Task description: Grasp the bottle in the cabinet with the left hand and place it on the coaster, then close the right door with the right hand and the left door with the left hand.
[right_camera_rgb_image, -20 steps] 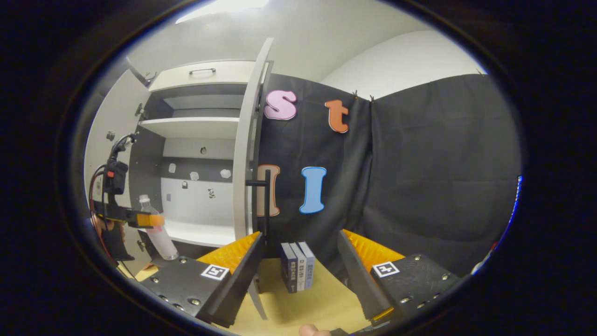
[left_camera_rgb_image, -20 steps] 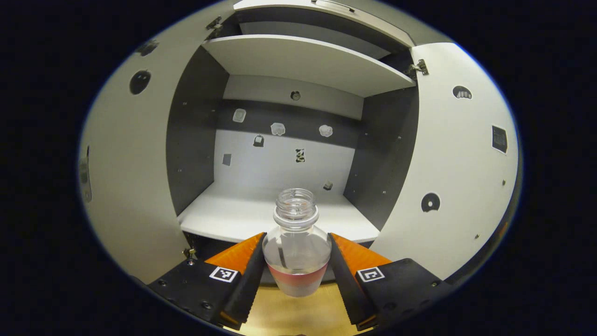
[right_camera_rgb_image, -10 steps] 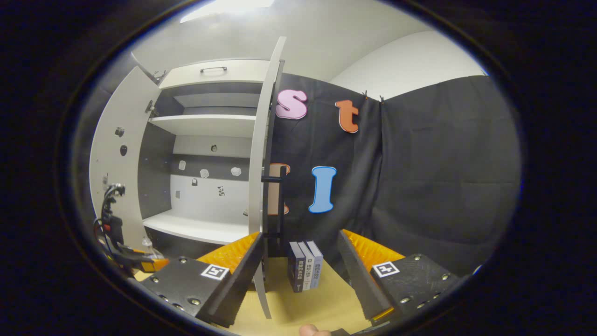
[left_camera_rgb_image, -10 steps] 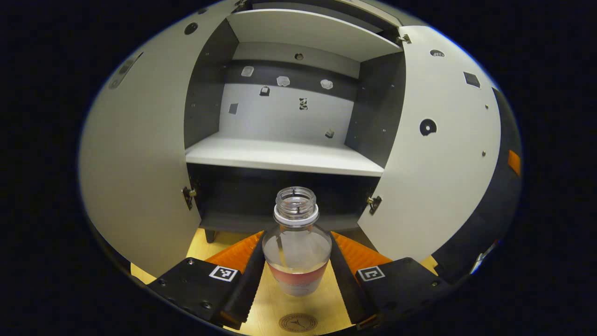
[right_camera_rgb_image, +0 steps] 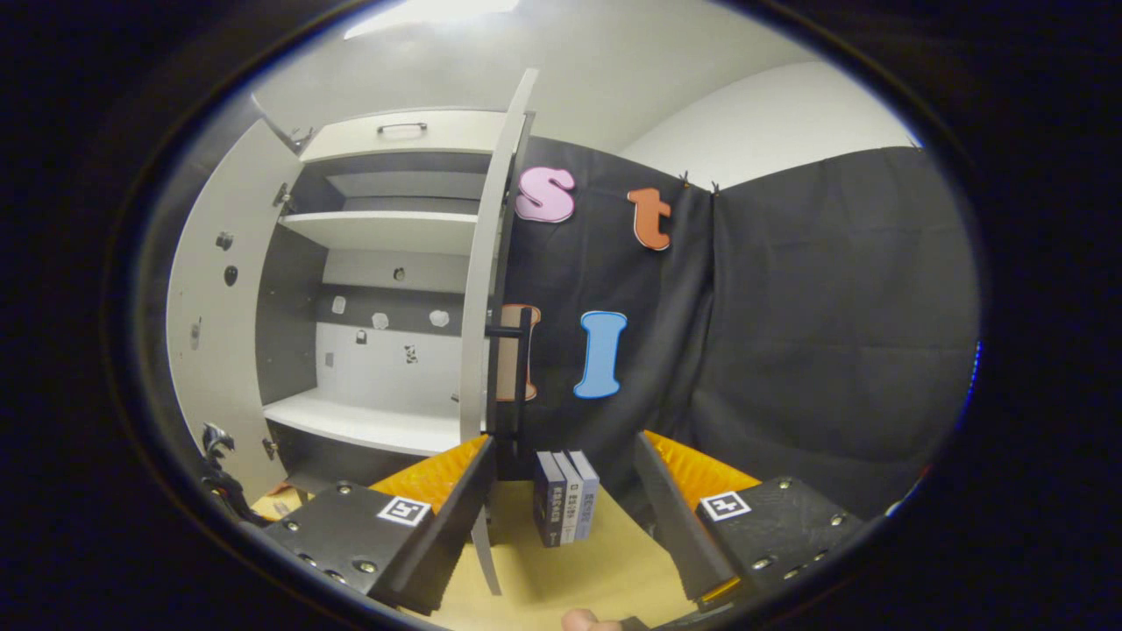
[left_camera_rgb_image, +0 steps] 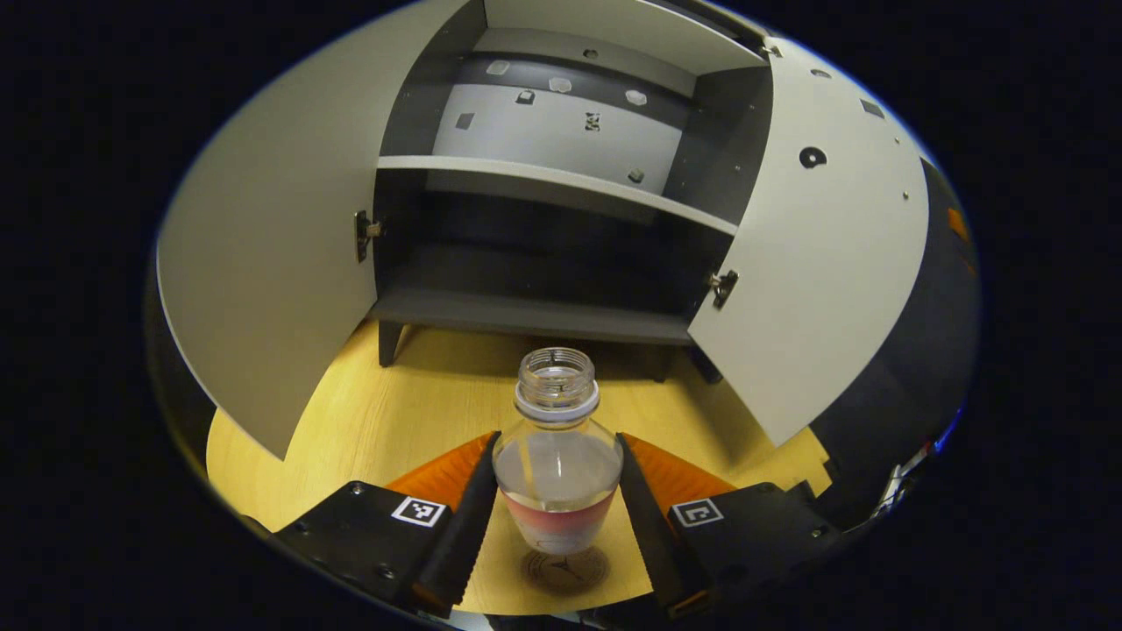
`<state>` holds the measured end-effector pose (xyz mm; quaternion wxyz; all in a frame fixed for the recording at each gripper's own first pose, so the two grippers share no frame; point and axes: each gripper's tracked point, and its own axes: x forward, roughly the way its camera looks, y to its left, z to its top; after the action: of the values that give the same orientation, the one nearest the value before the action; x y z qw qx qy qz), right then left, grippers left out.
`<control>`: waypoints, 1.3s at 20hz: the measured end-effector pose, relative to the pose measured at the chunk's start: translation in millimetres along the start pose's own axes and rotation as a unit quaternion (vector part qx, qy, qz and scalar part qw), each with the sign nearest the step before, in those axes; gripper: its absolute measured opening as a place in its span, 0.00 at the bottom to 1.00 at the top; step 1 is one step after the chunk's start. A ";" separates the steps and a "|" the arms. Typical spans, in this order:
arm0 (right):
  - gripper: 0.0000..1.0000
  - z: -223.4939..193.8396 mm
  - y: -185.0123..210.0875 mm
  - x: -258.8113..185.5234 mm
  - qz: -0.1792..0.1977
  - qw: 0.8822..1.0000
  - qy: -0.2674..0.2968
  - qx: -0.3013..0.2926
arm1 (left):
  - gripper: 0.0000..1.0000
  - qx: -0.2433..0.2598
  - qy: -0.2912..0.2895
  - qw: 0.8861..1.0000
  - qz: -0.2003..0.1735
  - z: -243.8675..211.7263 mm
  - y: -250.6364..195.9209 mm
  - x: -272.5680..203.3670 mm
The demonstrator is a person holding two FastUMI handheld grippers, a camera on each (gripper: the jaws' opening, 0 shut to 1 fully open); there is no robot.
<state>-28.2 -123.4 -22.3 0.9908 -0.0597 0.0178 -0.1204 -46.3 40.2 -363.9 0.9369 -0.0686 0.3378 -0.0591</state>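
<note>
While the left gripper (left_camera_rgb_image: 557,491) has both fingers pressed against its sides, the clear, uncapped plastic bottle with a red label band (left_camera_rgb_image: 557,456) stands upright over the round brown coaster (left_camera_rgb_image: 565,570); whether its base touches the coaster cannot be told. The coaster lies on the pale yellow wooden tabletop (left_camera_rgb_image: 394,421). Beyond it stands the grey-and-white cabinet (left_camera_rgb_image: 535,263) on short legs, its left door (left_camera_rgb_image: 263,263) and right door (left_camera_rgb_image: 824,263) both swung wide open. The right gripper view adds the room: a white ceiling, the booth's black cloth wall, the right door edge-on with its dark bar handle (right_camera_rgb_image: 521,368), and three small books (right_camera_rgb_image: 565,498) standing upright on the table. There the right gripper (right_camera_rgb_image: 561,517) is spread wide, holding nothing.
</note>
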 end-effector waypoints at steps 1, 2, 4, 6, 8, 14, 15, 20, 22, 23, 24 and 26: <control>0.94 0.5 0.7 -0.6 0.000 1.000 0.000 0.000 | 0.79 -0.001 0.008 1.000 -0.002 -9.9 -0.6 0.5; 0.96 0.4 1.2 -1.8 0.001 1.000 -0.001 -0.001 | 0.79 -0.002 0.014 1.000 -0.004 -17.1 -1.2 1.3; 0.96 -0.7 1.0 -3.2 0.002 1.000 0.000 -0.006 | 0.79 -0.004 0.018 1.000 -0.006 -29.2 -2.1 4.7; 0.94 -2.0 1.4 -4.6 0.003 1.000 0.002 -0.009 | 0.79 -0.005 0.016 1.000 -0.007 -41.1 -6.6 1.4; 0.96 -2.8 0.1 -5.7 0.004 1.000 0.004 -0.009 | 0.79 -0.007 0.010 1.000 -0.008 -45.8 -8.0 2.1; 0.94 -7.0 -3.0 -4.2 0.004 1.000 0.010 -0.011 | 0.80 0.006 0.004 1.000 -0.008 -60.4 -10.9 3.3; 0.94 -8.1 -3.8 -3.9 0.004 1.000 0.010 -0.015 | 0.83 0.010 0.007 1.000 -0.012 -61.7 -12.4 0.9; 0.93 -12.4 -1.0 -0.2 0.011 1.000 0.015 -0.013 | 0.81 0.030 0.040 0.999 -0.011 -76.6 -17.9 -2.5; 0.96 -13.6 3.2 2.7 0.016 1.000 0.019 -0.012 | 0.81 0.040 0.048 0.998 -0.012 -79.2 -21.0 -4.9; 0.96 -14.6 4.7 4.6 0.018 1.000 0.022 -0.012 | 0.81 0.045 0.054 0.997 -0.011 -80.6 -22.1 -6.0; 0.96 -15.4 5.6 5.9 0.020 0.999 0.023 -0.013 | 0.81 0.049 0.058 0.997 -0.011 -81.4 -22.6 -7.3; 0.96 -17.1 7.2 8.4 0.022 0.999 0.026 -0.012 | 0.81 0.051 0.067 0.996 -0.010 -83.9 -23.4 -9.9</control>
<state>-19.1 -120.5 -40.3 0.9916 -0.0681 0.0461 -0.0995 -109.1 11.3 -417.7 0.9138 -0.0198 0.3957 -0.0897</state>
